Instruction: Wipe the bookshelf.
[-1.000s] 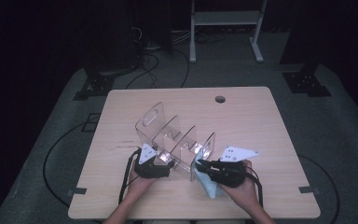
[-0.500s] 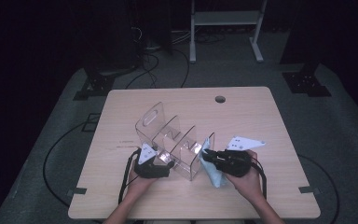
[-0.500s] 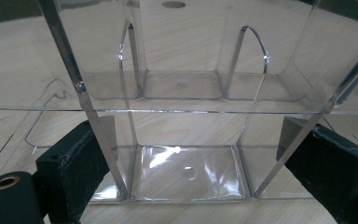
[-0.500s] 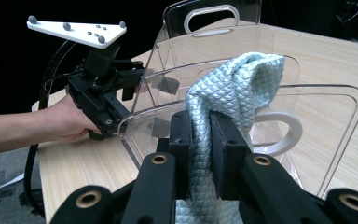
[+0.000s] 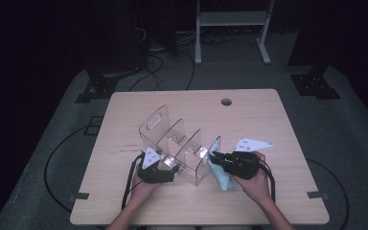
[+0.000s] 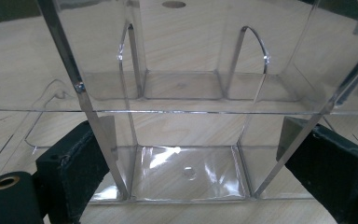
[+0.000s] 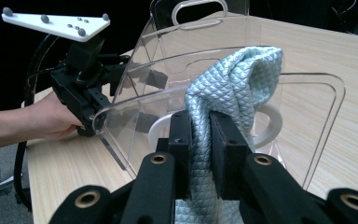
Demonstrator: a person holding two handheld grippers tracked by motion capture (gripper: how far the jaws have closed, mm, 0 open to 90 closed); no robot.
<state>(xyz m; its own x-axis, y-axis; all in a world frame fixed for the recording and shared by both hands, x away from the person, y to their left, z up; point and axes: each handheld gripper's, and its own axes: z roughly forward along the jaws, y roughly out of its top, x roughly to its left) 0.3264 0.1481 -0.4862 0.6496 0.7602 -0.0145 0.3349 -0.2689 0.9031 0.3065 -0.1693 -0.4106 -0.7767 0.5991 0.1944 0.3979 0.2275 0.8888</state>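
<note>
While right gripper [image 7: 200,135] pinching teal cloth [image 7: 233,88] at clear organizer [image 5: 177,143], left gripper [image 5: 170,165] spread around near wall: risk snagging rim, dragging organizer across desk [image 5: 268,120].

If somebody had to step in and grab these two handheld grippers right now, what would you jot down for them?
Left gripper: jaws wide around the near end of the clear plastic organizer, steadying it on the table; whether the pads press cannot be told.
Right gripper: shut on a light blue cloth, bunched and standing up between the jaws, right against the organizer's outer wall.
Done: cloth picked up and brought to the organizer.
Left: it looks meant for one of the compartments; lift it over the wall, lower it in, let go. Nothing is inside yet.
</note>
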